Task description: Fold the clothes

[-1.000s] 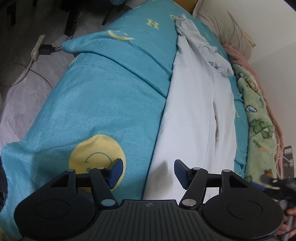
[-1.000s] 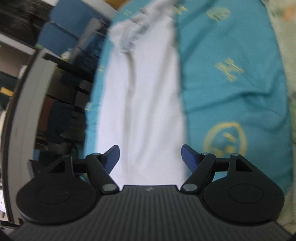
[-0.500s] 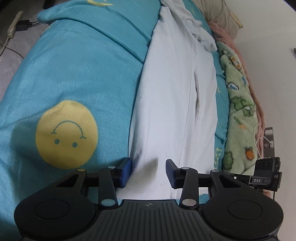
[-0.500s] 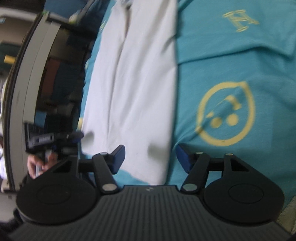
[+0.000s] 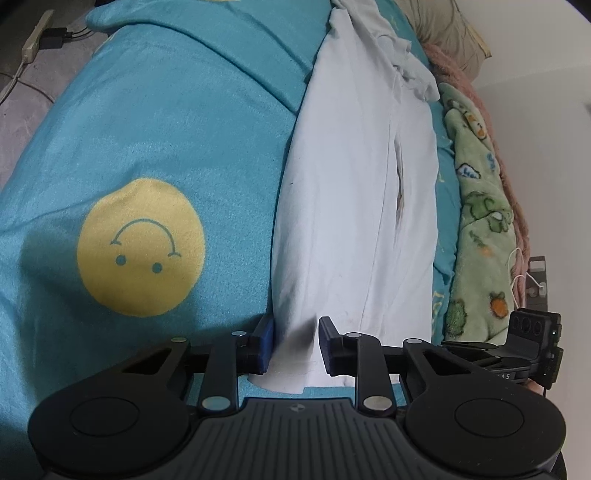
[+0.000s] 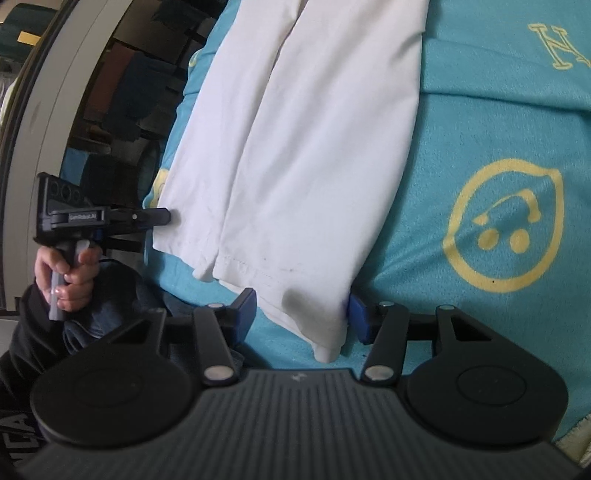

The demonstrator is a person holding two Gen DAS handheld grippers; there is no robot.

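Note:
A pair of white trousers (image 5: pixel 354 206) lies lengthwise on a teal bedspread (image 5: pixel 166 122), legs side by side, hems toward me. My left gripper (image 5: pixel 295 341) is open, its jaws astride the left corner of the near hem. In the right wrist view the same trousers (image 6: pixel 306 147) show, and my right gripper (image 6: pixel 301 314) is open with its jaws astride the right leg's hem corner. The left gripper also shows in the right wrist view (image 6: pixel 162 218), at the other hem corner, held by a hand.
The bedspread has yellow smiley prints (image 5: pixel 140 247) (image 6: pixel 504 229). A green patterned blanket (image 5: pixel 480 206) and pink blanket lie along the wall side. A pillow (image 5: pixel 450 33) sits at the bed's head. A power strip (image 5: pixel 35 40) lies on the floor. Dark furniture (image 6: pixel 110 92) stands beside the bed.
Both grippers have come down and forward to the trouser hems and narrowed; each now has a hem corner between its jaws.

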